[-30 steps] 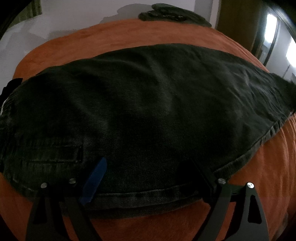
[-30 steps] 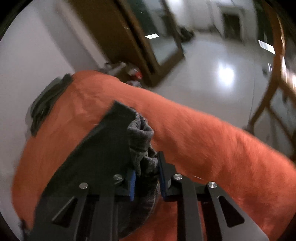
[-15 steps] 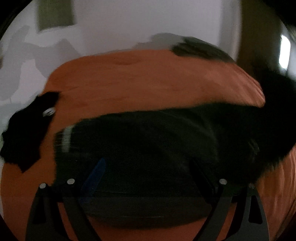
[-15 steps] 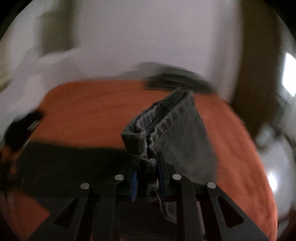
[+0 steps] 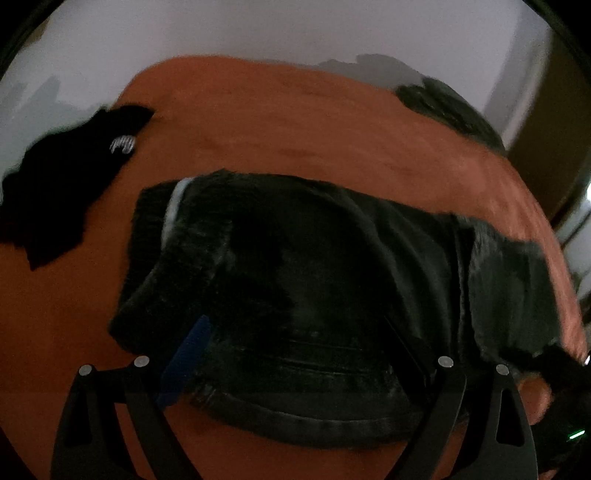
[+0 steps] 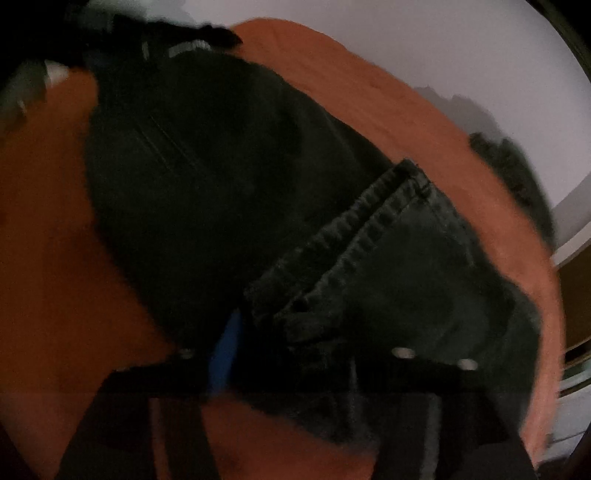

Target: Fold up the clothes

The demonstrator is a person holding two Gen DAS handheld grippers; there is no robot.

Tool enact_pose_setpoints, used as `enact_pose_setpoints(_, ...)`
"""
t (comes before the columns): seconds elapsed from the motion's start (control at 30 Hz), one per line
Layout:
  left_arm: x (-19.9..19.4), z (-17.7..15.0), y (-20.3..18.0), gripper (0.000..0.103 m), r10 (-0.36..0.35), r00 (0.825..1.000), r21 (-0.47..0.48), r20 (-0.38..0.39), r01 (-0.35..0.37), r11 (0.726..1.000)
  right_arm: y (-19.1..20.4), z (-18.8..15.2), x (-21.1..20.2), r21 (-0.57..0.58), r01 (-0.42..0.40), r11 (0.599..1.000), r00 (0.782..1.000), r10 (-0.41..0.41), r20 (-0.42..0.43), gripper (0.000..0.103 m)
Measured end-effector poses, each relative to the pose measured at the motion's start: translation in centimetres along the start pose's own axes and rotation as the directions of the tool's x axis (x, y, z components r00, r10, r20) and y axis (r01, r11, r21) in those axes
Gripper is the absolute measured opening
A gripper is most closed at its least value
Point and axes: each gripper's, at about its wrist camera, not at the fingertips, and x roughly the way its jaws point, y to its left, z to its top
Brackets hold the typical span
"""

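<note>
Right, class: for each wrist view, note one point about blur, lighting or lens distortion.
Left wrist view: dim; the fisheye bows the orange blanket into a dome, the dark jeans are softly smeared and shadows fall on the white wall. Right wrist view: stronger motion blur on the right tongs, yet the jeans' hem stitching stays fairly crisp, with dark vignetted corners.

Each claw [image 5: 295, 354] has black slotted fingers, silver screws, a blue pad.

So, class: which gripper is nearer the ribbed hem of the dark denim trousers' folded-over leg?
Right. The right gripper, jaws just opened, sits directly at the ribbed hem; the left gripper hovers over the waistband end, away from it.
</note>
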Motion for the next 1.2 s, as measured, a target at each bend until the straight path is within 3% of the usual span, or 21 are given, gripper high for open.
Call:
enact_pose_setpoints(0.17, -0.1, 0.4, -3.3, 0.093, -0.035, 0.999, 0.091, 0.000, 0.035, 0.995, -3.0, 0.4, -5.1, 0.136, -0.058, 0.989, 0.987, 0.036, 0.157, 0.065)
enact_pose_setpoints(0.27, -0.3, 0.1, -6.0, 0.093, -0.080, 0.997, 0.105, -0.014, 0.081, 0.991, -6.0, 0.1, -5.4, 0.303, -0.045, 0.952, 0.985, -0.008, 0.171, 0.064)
enact_pose_setpoints(0.37, -0.3, 0.0, -9.9, 0.093, -0.145, 0.989, 0.137, -0.035, 0.149, 0.979, -8.6, -1.2, -3.0, 0.425, -0.004, 0.905, 0.997, -0.031, 0.076, 0.042)
enact_pose_setpoints(0.5, 1.0, -0.3, -14.3, 0.093, -0.177, 0.981, 0.212, -0.084, 0.191, 0.958, -9.0, -3.7, 0.3, 0.476, 0.030, 0.879, 0.998, -0.004, -0.055, 0.017)
enact_pose_setpoints(0.67, 2.9, -0.8, -18.3, 0.093, -0.160, 0.979, 0.297, -0.127, 0.192, 0.936, -9.0, -4.4, 1.6, 0.499, 0.034, 0.866, 0.996, 0.010, -0.087, 0.017)
enact_pose_setpoints(0.9, 6.4, -3.8, -17.9, 0.093, -0.123, 0.967, 0.274, -0.222, 0.183, 0.944, -9.9, -5.0, 0.4, 0.543, 0.020, 0.839, 0.996, 0.032, -0.085, 0.017)
enact_pose_setpoints(1.0, 6.3, -4.3, -17.8, 0.093, -0.121, 0.972, 0.287, -0.201, 0.176, 0.942, -9.2, -5.0, 0.4, 0.522, 0.027, 0.853, 0.996, 0.023, -0.089, 0.017)
enact_pose_setpoints(1.2, 5.4, -4.0, -17.6, 0.093, -0.117, 0.972, 0.276, -0.205, 0.172, 0.946, -9.1, -4.4, 0.6, 0.538, 0.026, 0.843, 0.995, 0.028, -0.093, 0.017)
